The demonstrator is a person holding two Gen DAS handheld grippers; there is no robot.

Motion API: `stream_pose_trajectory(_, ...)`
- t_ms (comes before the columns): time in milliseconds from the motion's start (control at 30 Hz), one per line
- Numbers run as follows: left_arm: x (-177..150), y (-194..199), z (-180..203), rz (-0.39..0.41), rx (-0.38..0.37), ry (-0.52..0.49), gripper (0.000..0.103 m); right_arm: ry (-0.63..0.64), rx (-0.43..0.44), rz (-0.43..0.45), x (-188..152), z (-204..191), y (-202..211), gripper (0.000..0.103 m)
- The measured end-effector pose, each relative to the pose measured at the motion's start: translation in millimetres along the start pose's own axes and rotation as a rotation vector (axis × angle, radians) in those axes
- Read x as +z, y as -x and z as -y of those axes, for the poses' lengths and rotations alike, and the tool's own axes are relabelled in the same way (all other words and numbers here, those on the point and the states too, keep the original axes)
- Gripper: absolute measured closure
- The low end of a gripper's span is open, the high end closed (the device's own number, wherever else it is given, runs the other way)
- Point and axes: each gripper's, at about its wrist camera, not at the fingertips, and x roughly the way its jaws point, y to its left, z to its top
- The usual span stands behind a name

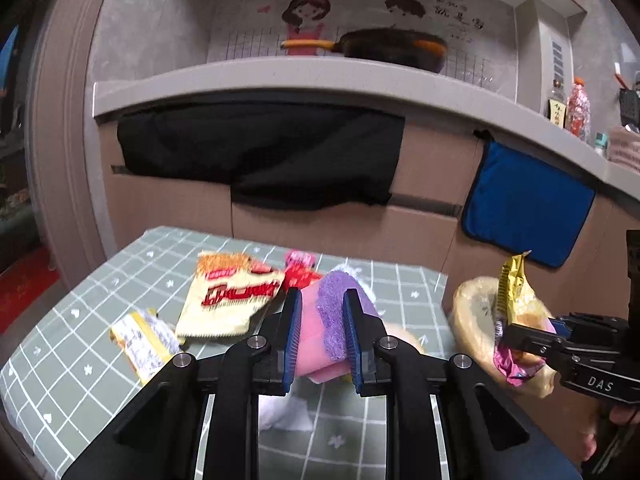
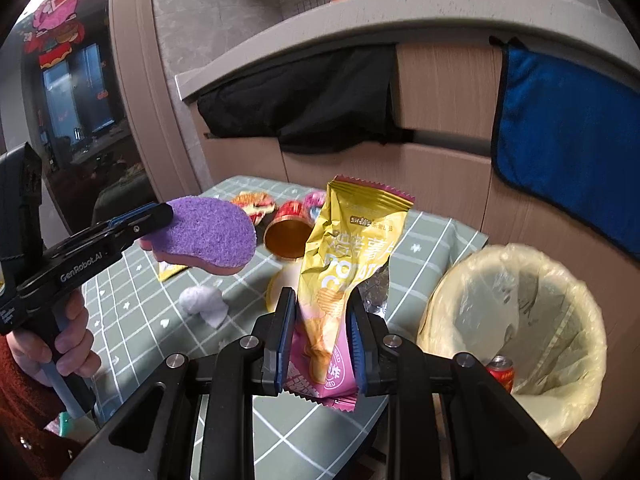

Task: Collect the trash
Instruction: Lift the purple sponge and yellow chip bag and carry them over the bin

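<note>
My left gripper (image 1: pixel 320 300) is shut on a purple-and-pink sponge (image 1: pixel 332 320), held above the checked table (image 1: pixel 80 344); the right wrist view shows that sponge (image 2: pixel 204 236) lifted clear of the cloth. My right gripper (image 2: pixel 322 308) is shut on a yellow-and-pink potato chip bag (image 2: pixel 344 256), which stands upright between its pads. The left wrist view shows the bag (image 1: pixel 510 292) beside the bin (image 1: pixel 472 320). The bin (image 2: pixel 520 320), lined with a pale bag, stands to the right of the table and holds a red can (image 2: pixel 500 372).
On the table lie a cream snack wrapper (image 1: pixel 228 300), a small yellow-white wrapper (image 1: pixel 144 340), a red-pink packet (image 1: pixel 300 268), a round gold-lined tin (image 2: pixel 286 232) and a crumpled white tissue (image 2: pixel 204 304). Behind stand cabinets with a black cloth (image 1: pixel 260 152) and a blue towel (image 1: pixel 524 208).
</note>
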Motion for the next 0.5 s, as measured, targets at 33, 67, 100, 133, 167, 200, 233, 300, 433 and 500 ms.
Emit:
stream_pose_trajectory(33, 3, 1, 2, 0.01, -0.005, 0.002, 0.081, 0.002, -0.004, 0.01, 4, 1, 2, 0.08)
stream_pose_trajectory(67, 6, 3, 4, 0.021, -0.01, 0.003, 0.081, 0.005, -0.008, 0.021, 9, 2, 4, 0.08)
stream_pose_trajectory(100, 10, 4, 8, 0.032, -0.018, 0.001, 0.081, 0.007, -0.011, 0.034, 14, 3, 7, 0.08)
stream_pose_trajectory(133, 13, 4, 11, 0.039, -0.025, -0.003, 0.081, 0.009, -0.014, 0.041, 17, 3, 9, 0.08)
stream_pose_trajectory(167, 17, 4, 16, 0.049, -0.031, -0.009, 0.081, 0.013, -0.02, 0.053, 22, 5, 12, 0.08)
stream_pose_trajectory(200, 20, 4, 21, 0.057, -0.036, -0.015, 0.081, 0.018, -0.027, 0.061, 26, 8, 14, 0.08)
stream_pose_trajectory(233, 24, 2, 27, 0.065, -0.047, -0.022, 0.082, 0.021, -0.033, 0.066, 29, 9, 17, 0.08)
stream_pose_trajectory(300, 33, -3, 44, 0.074, -0.079, -0.039, 0.081, 0.019, -0.058, 0.087, 34, 20, 26, 0.08)
stream_pose_trajectory(433, 48, -18, 85, 0.08, -0.166, -0.066, 0.081, -0.003, -0.119, 0.118, 38, 47, 46, 0.08)
stream_pose_trajectory(500, 53, -29, 108, 0.072, -0.225, -0.068, 0.081, -0.024, -0.165, 0.131, 38, 67, 59, 0.08)
